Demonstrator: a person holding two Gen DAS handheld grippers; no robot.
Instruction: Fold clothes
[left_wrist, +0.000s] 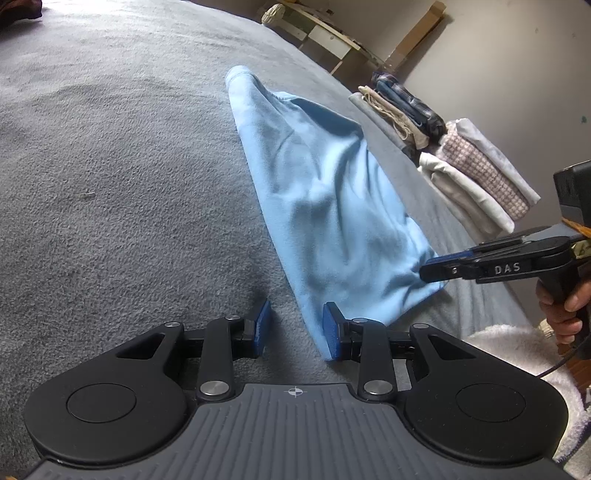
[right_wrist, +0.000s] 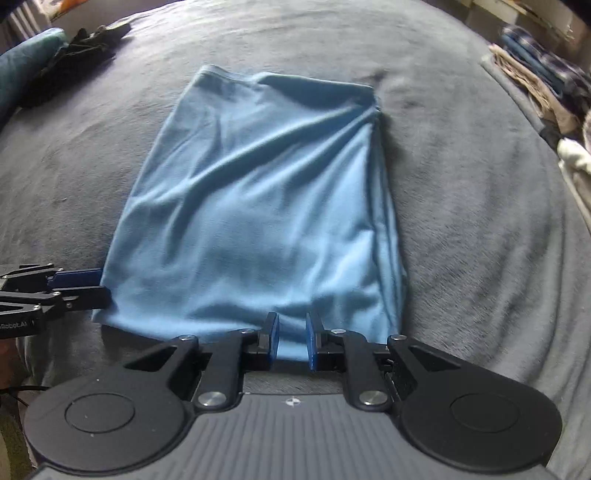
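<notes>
A light blue garment (left_wrist: 321, 192) lies folded into a long panel on the grey bed blanket (left_wrist: 110, 184); the right wrist view shows the same blue garment (right_wrist: 258, 206) creased, with its near hem at my fingers. My right gripper (right_wrist: 292, 338) is shut on a pinch of that hem. From the side, the right gripper (left_wrist: 430, 267) bites the near right corner, and wrinkles fan out from it. My left gripper (left_wrist: 297, 330) stands open at the near left corner. Blanket shows in its gap, and the cloth's edge rests against the right pad (left_wrist: 330, 332).
Two stacks of folded clothes (left_wrist: 402, 107) (left_wrist: 480, 173) sit along the bed's right edge. Dark clothes (right_wrist: 74, 48) lie heaped at the far left. A white fluffy cloth (left_wrist: 517, 350) is near the person's hand (left_wrist: 561, 310). Wooden furniture (left_wrist: 325, 33) stands beyond the bed.
</notes>
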